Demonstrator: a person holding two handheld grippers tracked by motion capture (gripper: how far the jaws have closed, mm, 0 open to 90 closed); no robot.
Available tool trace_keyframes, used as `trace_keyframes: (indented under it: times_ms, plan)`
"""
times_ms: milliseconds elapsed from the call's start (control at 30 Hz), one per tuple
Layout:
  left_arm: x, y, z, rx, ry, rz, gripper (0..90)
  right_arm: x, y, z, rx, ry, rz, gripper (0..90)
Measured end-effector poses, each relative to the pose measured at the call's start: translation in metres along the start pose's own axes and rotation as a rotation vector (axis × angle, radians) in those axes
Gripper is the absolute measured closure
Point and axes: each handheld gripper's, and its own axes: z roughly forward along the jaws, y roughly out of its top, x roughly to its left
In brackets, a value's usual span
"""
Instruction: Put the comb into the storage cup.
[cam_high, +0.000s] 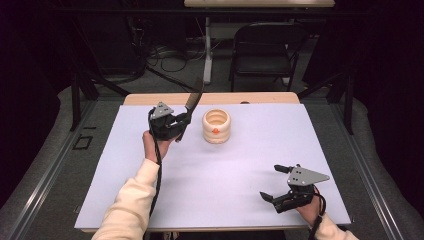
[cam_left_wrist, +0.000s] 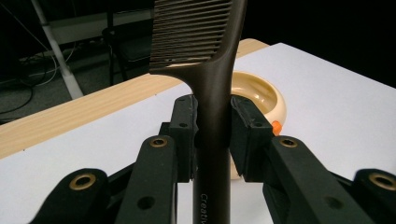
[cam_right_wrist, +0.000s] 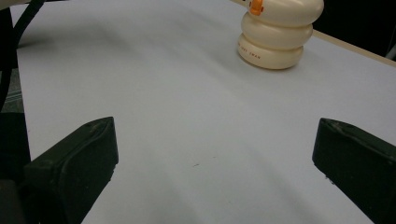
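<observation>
In the left gripper view we see our left gripper (cam_left_wrist: 212, 133) clamped on the handle of a dark brown comb (cam_left_wrist: 212, 93), one black pad pressing each side of it. The comb stands upright between the jaws, its toothed end rising above them and its handle running down below the pads. Just beyond the jaws, a little to their right, sits a cream ringed holder (cam_left_wrist: 261, 95) with an open top and a small orange mark on its side. It stands on the white table (cam_left_wrist: 327, 84), apart from the comb. From the high view, the comb's head lies just left of the holder.

Our right gripper (cam_right_wrist: 215, 154) hangs low over bare table with its jaws wide apart and nothing between them. The holder stands well ahead of it, toward its right.
</observation>
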Motion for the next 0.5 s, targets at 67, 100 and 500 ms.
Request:
trace_keyframes:
  times_ms: [67, 100, 500]
  plan:
    - [0.0003, 0.0001, 0.0002, -0.002, 0.001, -0.004, 72.2, 0.0, 0.0001, 0.0, -0.001, -0.001, 0.0, 0.0]
    - [0.0003, 0.0002, 0.0003, -0.002, 0.001, -0.004, 72.2, 0.0, 0.0, 0.0, 0.0, -0.001, 0.0, 0.0]
    - [-0.0037, 0.0042, 0.0046, -0.018, -0.006, -0.004, 72.2, 0.0, 0.0, -0.0001, 0.0, -0.001, 0.0, 0.0]
